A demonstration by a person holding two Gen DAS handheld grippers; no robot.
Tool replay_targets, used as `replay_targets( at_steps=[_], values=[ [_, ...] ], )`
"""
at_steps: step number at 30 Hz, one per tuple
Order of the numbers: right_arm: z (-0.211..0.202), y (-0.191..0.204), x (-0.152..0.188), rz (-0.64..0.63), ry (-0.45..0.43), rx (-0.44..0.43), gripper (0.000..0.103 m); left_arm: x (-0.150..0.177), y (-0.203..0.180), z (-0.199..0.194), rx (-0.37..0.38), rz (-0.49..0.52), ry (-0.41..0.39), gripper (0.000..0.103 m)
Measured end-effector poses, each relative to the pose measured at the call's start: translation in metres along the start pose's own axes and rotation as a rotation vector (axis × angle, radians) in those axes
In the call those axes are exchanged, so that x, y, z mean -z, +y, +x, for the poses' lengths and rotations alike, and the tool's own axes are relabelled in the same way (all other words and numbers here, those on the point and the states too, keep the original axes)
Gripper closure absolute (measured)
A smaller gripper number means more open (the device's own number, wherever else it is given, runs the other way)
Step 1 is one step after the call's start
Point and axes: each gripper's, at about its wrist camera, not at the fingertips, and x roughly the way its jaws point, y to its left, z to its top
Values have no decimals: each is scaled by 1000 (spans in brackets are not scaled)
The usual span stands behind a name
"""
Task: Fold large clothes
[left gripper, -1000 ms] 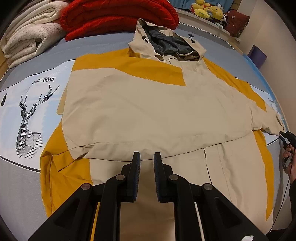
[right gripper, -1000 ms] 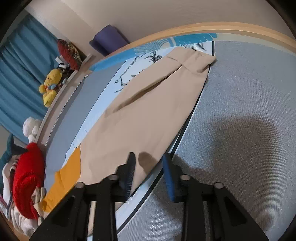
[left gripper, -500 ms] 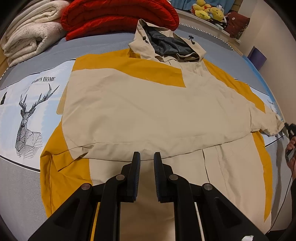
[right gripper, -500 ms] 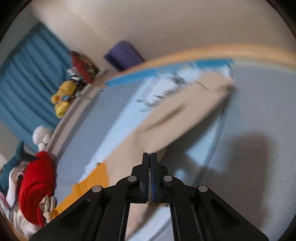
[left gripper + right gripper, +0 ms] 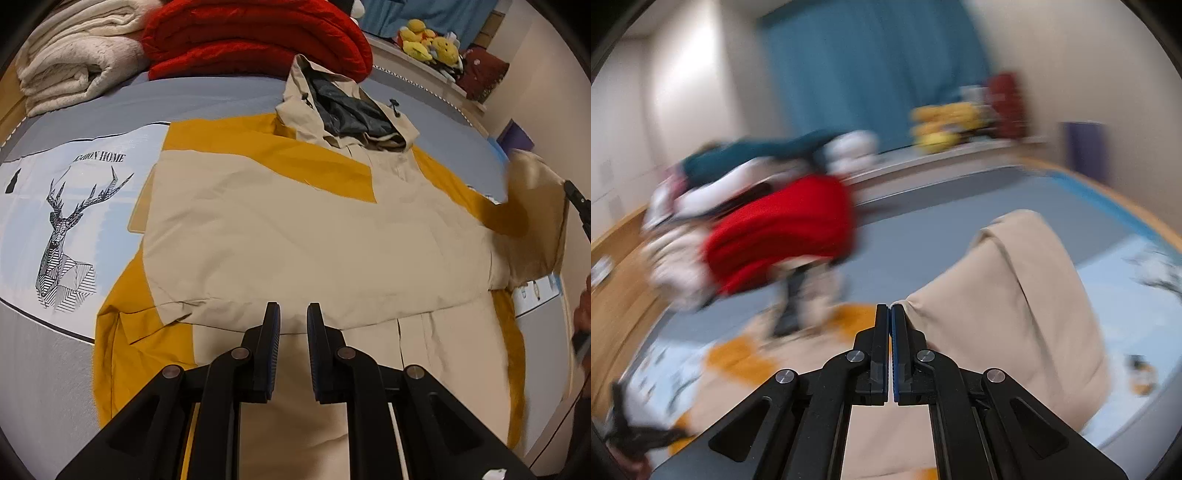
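The jacket [image 5: 295, 236] lies flat on the bed [image 5: 207, 99], beige with mustard-yellow panels at the shoulders and sides, its hood [image 5: 347, 107] with a dark grey lining pointing toward the red blanket [image 5: 255, 33]. One sleeve is already folded across the chest. The other sleeve [image 5: 1015, 288] is lifted from the bed and hangs in a beige fold from the right gripper [image 5: 890, 314], whose fingers are closed on its edge. The left gripper [image 5: 293, 321] hovers above the lower hem; its fingers stand a little apart with nothing between them. On the jacket's left, the bed cover with a deer print [image 5: 62, 236] is free. The right-wrist picture is much blurred.
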Motion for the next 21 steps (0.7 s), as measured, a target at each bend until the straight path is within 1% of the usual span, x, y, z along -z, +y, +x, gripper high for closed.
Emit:
replay_targets(
  at_steps=[2,3,5,7,8,9,10,11,13,14,15,16,17,18,21],
  values=[
    [8,59,15,-107,42,-82,102,0,2,-2,11,-13,1,90],
    [12,81,23,-162,60,-96,102,-1,2,-3,15,-14,4,90],
    [24,128,49,-310,128,-88,101,-2,3,-6,22,-15,5,90],
    [32,158,68,-404,184,-61,100,-4,6,-11,36,-28,-2,90],
    [34,166,76,-434,209,-49,100,-6,8,-13,45,-35,-5,90],
    [35,168,80,-445,227,-39,99,-8,10,-15,51,-43,-8,90],
    [33,169,83,-444,246,-25,96,-9,11,-16,55,-48,-10,90],
    [26,167,84,-430,255,-8,94,-9,13,-17,60,-56,-10,90],
    [11,154,80,-392,255,23,86,-10,14,-18,67,-66,-7,90],
    [1,145,76,-353,250,38,83,-10,15,-18,72,-68,-7,90],
    [-10,133,72,-318,243,48,74,-10,14,-20,76,-68,-8,90],
    [-19,125,69,-270,237,60,64,-10,13,-20,77,-66,-9,90],
    [-29,110,68,-204,237,67,58,-9,11,-21,79,-62,-11,90],
    [-34,101,66,-165,244,75,54,-9,9,-21,79,-58,-12,90],
    [-40,65,77,-20,262,96,54,-6,5,-19,74,-48,-12,90]
  ],
)
